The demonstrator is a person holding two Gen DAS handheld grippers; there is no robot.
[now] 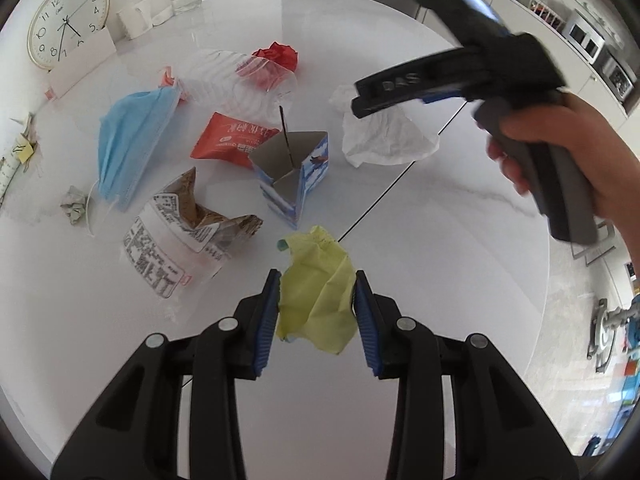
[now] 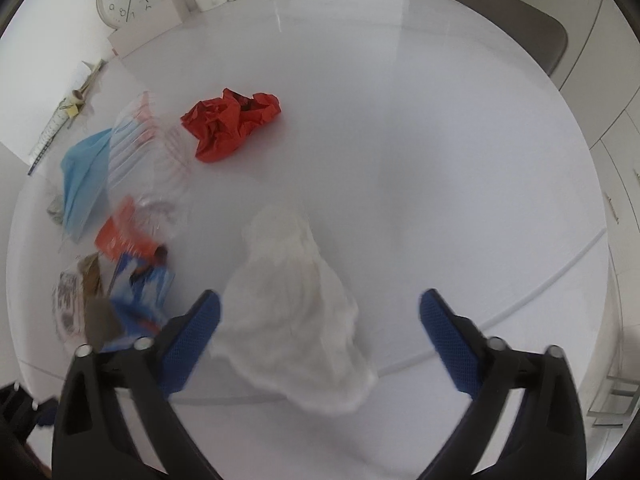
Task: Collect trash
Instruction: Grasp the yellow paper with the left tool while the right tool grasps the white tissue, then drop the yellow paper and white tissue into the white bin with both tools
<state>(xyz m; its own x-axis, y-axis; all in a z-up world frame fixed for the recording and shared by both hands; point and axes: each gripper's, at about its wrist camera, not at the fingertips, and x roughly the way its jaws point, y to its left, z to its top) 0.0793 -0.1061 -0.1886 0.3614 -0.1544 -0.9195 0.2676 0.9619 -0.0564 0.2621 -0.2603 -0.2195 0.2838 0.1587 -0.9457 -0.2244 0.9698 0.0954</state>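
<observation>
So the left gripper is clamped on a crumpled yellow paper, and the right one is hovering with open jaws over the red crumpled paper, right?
Not quite. The left gripper does hold the crumpled yellow paper, but the right gripper is open over the white crumpled tissue, not the red crumpled paper, which lies farther back on the table. The right wrist view shows it.

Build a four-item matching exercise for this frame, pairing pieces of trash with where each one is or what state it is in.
Things:
1. yellow paper
2. white tissue
3. red crumpled paper
4. blue face mask

Places or states:
A. lying far out on the table, alone, beyond the clear plastic
B. clamped between the left tool pads
C. between the open pads of the right tool, not pinched
D. at the left of the pile, near the clock

Pairs: 1-B, 2-C, 3-A, 4-D
</observation>
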